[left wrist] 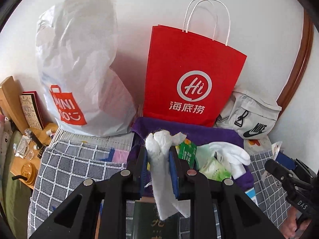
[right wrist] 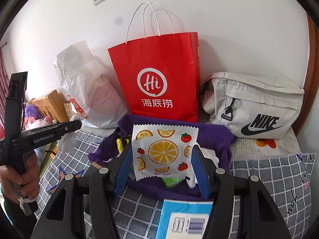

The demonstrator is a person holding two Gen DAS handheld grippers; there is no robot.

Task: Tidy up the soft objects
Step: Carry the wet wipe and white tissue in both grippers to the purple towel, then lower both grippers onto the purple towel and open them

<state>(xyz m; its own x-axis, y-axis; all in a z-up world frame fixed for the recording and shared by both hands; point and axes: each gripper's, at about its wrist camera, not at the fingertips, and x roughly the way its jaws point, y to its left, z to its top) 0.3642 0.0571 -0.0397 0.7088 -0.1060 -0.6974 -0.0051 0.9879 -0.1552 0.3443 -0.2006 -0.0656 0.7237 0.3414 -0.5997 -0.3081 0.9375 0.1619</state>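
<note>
Against the wall stands the red paper bag (right wrist: 159,83); below it lies the purple cloth bin (right wrist: 215,137). Right gripper (right wrist: 162,165) clamps the fruit-print packet (right wrist: 164,153) over the bin. Left gripper (left wrist: 158,159) pinches the white sock (left wrist: 160,155) above it.

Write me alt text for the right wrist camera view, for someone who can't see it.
The right gripper holds a fruit-print packet above a purple cloth heaped with small items on a checked bedspread. Behind, against the white wall, stand a red paper bag, a white plastic bag and a grey Nike bag.
</note>
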